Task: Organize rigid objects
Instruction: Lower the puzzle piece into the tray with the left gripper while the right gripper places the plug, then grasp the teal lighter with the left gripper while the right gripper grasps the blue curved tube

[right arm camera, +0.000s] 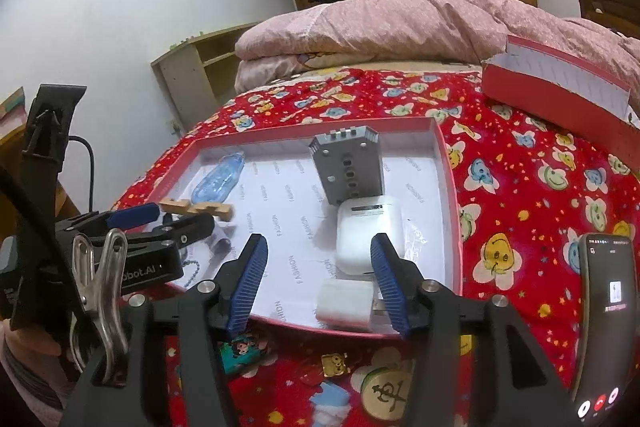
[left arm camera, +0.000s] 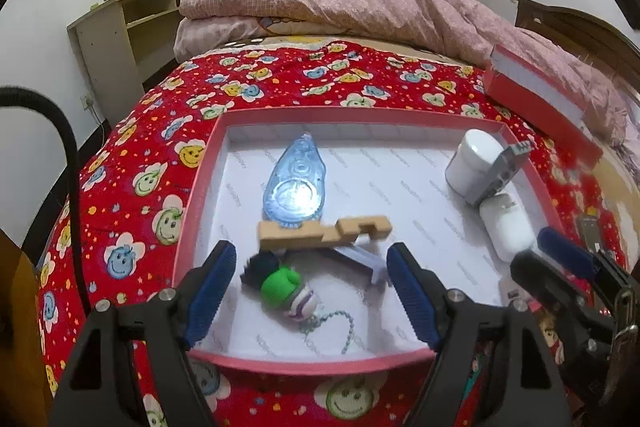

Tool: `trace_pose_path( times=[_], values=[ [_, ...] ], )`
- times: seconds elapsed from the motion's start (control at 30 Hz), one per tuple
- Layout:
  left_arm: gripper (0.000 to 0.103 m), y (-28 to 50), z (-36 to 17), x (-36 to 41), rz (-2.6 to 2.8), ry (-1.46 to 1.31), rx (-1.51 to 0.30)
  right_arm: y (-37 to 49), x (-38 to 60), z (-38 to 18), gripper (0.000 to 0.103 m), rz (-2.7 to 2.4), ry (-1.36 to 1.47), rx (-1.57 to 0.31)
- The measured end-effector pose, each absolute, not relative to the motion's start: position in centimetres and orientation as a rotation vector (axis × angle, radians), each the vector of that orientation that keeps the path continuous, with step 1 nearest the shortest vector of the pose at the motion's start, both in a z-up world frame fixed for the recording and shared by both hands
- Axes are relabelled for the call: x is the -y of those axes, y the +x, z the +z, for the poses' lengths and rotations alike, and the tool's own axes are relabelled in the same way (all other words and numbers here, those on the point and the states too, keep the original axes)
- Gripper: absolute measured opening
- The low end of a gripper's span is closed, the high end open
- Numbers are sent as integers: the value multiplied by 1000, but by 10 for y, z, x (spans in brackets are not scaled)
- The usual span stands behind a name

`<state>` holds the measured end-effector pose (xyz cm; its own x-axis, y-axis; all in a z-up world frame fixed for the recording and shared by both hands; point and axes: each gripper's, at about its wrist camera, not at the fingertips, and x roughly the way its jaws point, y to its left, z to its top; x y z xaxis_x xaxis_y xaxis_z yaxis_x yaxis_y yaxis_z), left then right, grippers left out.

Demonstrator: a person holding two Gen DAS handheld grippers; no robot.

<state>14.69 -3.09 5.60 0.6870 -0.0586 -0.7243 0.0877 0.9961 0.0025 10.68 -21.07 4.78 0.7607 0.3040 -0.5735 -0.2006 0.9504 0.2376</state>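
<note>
I have both sets of tongs hovering over the near rim of the red tray (left arm camera: 200,167) on the bed, and both are spread wide and holding nothing: the left tongs (left arm camera: 310,283) frame the wooden block (left arm camera: 324,233) and the green-capped keychain (left arm camera: 290,293), while the right tongs (right arm camera: 318,279) bracket the white earbud case (right arm camera: 368,233). The wooden block looks propped on the blue tape dispenser (left arm camera: 294,187) and a small pale piece beneath it, so I judge that closing on it off-centre could flip it or drag the keychain's bead chain along. On my right, the grey block (right arm camera: 348,167) leans against the case; lifting the case could topple it. The soft bedding may also let the tray tilt if I press its rim.
</note>
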Motion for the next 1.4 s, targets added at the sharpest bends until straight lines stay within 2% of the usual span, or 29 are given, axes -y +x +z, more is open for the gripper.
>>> trace_pose_path(
  times=[0.47, 0.83, 1.4],
  values=[
    [81, 119, 82, 34, -129, 83, -797, 101, 212, 56, 58, 312, 196, -659],
    [81, 103, 72, 38, -195, 61, -852, 78, 210, 59, 58, 341, 150, -732],
    [81, 73, 43, 81, -279, 165, -910, 24, 241, 31, 58, 330, 167, -819]
  ],
)
